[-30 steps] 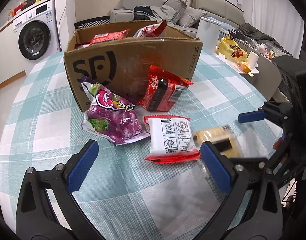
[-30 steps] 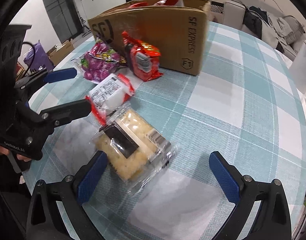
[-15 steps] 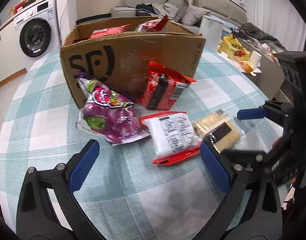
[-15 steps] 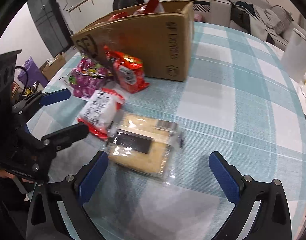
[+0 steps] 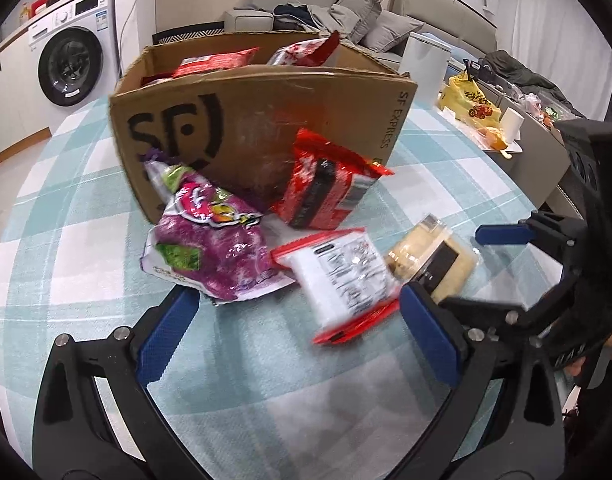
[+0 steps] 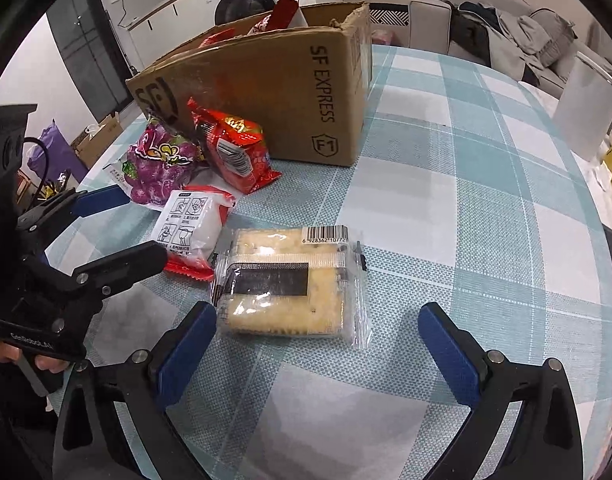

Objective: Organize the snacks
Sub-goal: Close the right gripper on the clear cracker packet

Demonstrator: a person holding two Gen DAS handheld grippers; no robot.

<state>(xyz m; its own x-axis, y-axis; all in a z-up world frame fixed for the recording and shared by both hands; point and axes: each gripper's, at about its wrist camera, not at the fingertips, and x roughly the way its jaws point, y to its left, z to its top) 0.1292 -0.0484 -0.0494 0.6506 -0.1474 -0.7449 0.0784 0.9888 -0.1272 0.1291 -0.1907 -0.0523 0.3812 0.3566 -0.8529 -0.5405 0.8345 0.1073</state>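
Since a second ago both grippers have closed in on the loose snacks: the cracker pack, then askew, now lies squarely ahead of the right jaws, and the white-and-red packet has drawn nearer the left jaws.

Right gripper (image 6: 317, 344) — jaws wide open, gripping nothing; the clear-wrapped cracker pack (image 6: 286, 286) lies flat between and just ahead of the tips, barcode end away from the camera. Left gripper (image 5: 298, 334) — jaws also wide open and empty, with the white-and-red packet (image 5: 339, 276) just beyond them, blurred.

Further out: a purple snack bag (image 5: 210, 248) and a red snack pack (image 5: 325, 188) lean against or lie just beside the SF Express cardboard box (image 6: 266, 92), which already holds several red packets.

Step in hand, as I judge it: lining up a grasp on the cracker pack. Next move calls for lowering the right jaws astride it, closing gently — crackers crush, wrap is slippery — then lifting over the box wall.

Surface: round, under a teal-and-white checked cloth (image 6: 445, 200). Room: washing machine (image 5: 72, 66) and counter behind, grey sofa (image 5: 306, 4) with cushions and clothes, a white canister (image 5: 423, 62), a yellow bag (image 5: 471, 104) on a side ledge.
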